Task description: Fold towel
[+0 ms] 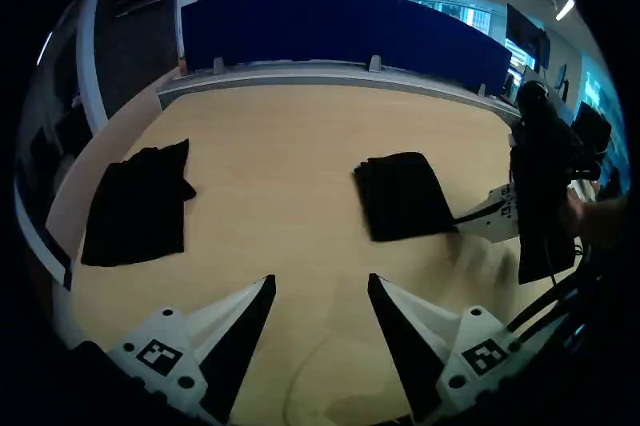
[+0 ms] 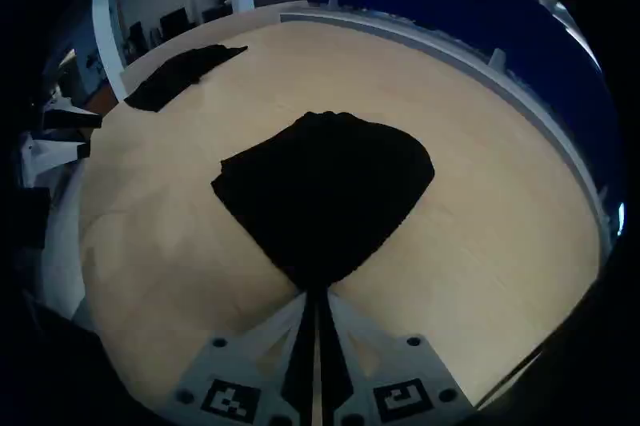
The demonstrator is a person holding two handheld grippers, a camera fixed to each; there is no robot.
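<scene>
My left tongs [image 1: 320, 280]: fingers wide apart above the bare desk [image 1: 304, 130], holding nothing and touching nothing.
My right tongs [image 2: 318, 296]: fingers pressed together, clamped on the near corner of the folded black towel [image 2: 328, 186].
Towel's place: flat on the desk, spreading away from my right tongs. In the left gripper view it lies ahead and to the right, well apart from my left tongs.
Other cloth: a second black towel [image 1: 136, 202] lies far to the left, near the desk's edge.
Behind: a blue partition [image 1: 344, 34] runs along the desk's far side.
</scene>
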